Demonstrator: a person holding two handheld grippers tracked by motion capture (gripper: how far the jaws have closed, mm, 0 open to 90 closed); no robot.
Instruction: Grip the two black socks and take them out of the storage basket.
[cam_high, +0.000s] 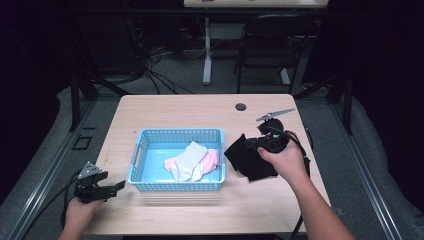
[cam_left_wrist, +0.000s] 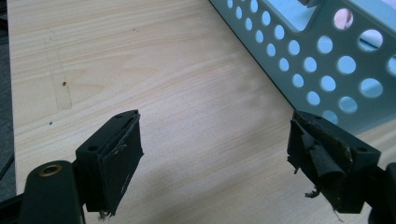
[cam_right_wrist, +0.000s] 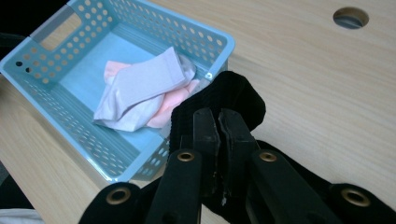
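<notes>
A light blue perforated basket (cam_high: 142, 145) sits mid-table and holds a white sock (cam_high: 187, 161) lying over a pink one (cam_high: 212, 158). Just right of the basket a black sock (cam_high: 245, 160) is lifted at one end, with my right gripper (cam_high: 248, 143) shut on it. In the right gripper view the jaws (cam_right_wrist: 218, 126) pinch the black sock (cam_right_wrist: 238, 91) beside the basket's corner (cam_right_wrist: 219, 46), with the white sock (cam_right_wrist: 140, 84) and pink sock (cam_right_wrist: 175, 100) inside. My left gripper (cam_high: 116, 188) stands open and holds nothing at the front left; in its own view the left gripper (cam_left_wrist: 212, 161) hovers over bare wood beside the basket wall (cam_left_wrist: 308, 60).
A round cable hole (cam_high: 240, 106) lies near the table's far edge. Bare wooden table (cam_high: 175, 107) stretches behind the basket and along the front. A black chair (cam_high: 270, 45) and cables stand on the floor beyond the table.
</notes>
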